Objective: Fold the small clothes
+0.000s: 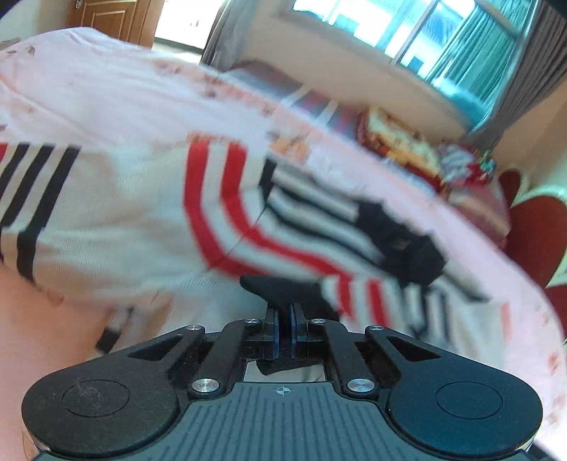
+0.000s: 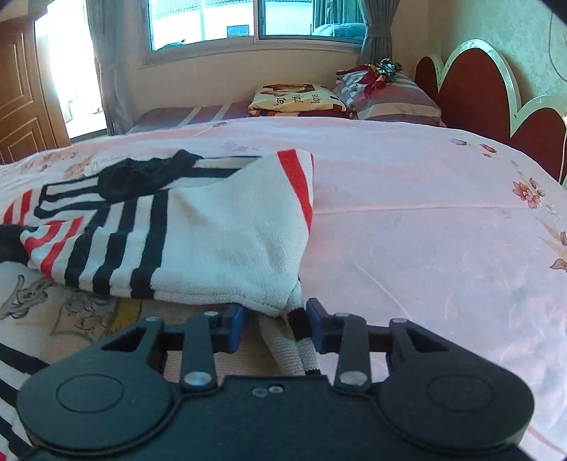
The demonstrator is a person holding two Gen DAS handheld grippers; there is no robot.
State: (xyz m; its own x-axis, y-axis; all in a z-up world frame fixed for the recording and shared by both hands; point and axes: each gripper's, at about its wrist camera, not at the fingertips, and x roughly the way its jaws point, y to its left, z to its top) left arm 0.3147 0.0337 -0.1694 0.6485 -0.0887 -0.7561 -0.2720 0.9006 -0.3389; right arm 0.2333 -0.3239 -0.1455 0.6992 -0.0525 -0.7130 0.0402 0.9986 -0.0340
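Lying on the pink flowered bedspread [image 2: 407, 198] of a bed: one white knitted sweater [image 2: 219, 234] with red and black stripes and a black collar [image 2: 141, 177], partly folded over itself.

Left gripper [image 1: 282, 331]: blue pads nearly together, clamped on a black edge of the sweater [image 1: 117, 220]. Its view is blurred and tilted; the garment spreads across the middle of it, the collar [image 1: 400, 234] to the right.

Right gripper [image 2: 275, 328]: jaws apart. A white corner of the sweater with a black band hangs between the pads, touching the right-hand one; the left pad stands clear of the cloth.

Behind, at the head of the bed: a striped pillow [image 2: 397, 99], a folded yellow printed blanket [image 2: 294, 99], a red scalloped headboard [image 2: 475, 85]. Window [image 2: 248, 21] with grey curtains [image 2: 106, 71] above; wooden door [image 2: 21, 92] at far left.
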